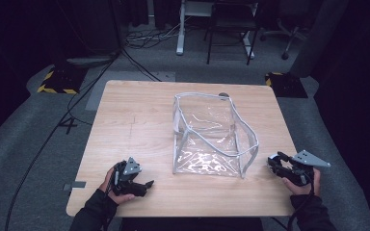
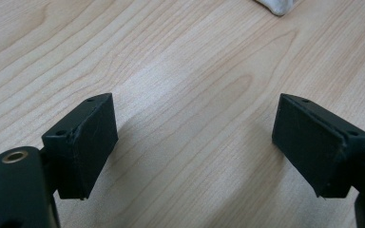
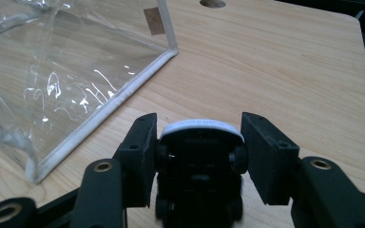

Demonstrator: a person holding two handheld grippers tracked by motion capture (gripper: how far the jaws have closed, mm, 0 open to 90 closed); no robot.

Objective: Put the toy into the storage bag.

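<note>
A clear plastic bag (image 1: 212, 139) with white trim stands open in the middle of the wooden table (image 1: 135, 120). My left gripper (image 1: 147, 185) rests low at the table's front left, its jaws wide apart with only bare wood between them (image 2: 195, 142). A white corner of the bag (image 2: 275, 5) peeks in at the top of the left gripper view. At the table's right edge my right gripper (image 1: 273, 161) is shut on a small black toy car with a white top (image 3: 199, 142). The bag's trimmed corner (image 3: 166, 52) lies just ahead and to the left of that gripper.
A round hole (image 3: 213, 3) is cut in the table top near its far edge, behind the bag. Cables (image 1: 67, 115) run over the grey floor to the left of the table. Chairs and a desk leg (image 1: 180, 33) stand beyond it.
</note>
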